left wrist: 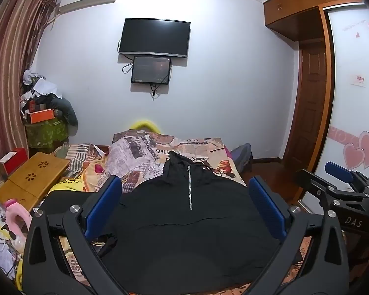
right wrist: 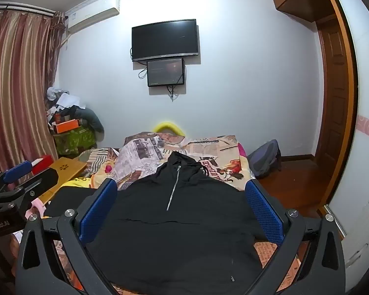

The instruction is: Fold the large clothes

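Observation:
A large black hooded jacket lies spread flat on the bed, front up, its silver half zip running toward the hood at the far end. My left gripper hovers above the near part of the jacket, open wide, blue pads far apart, nothing between them. My right gripper hangs beside it over the same garment, also open and empty. The right gripper shows at the right edge of the left wrist view. The left gripper shows at the left edge of the right wrist view.
The bed carries a patterned sheet and a crumpled printed quilt at the far left. A wooden lap table and clutter sit left of the bed. A backpack lies on the wooden floor at right, near the wardrobe.

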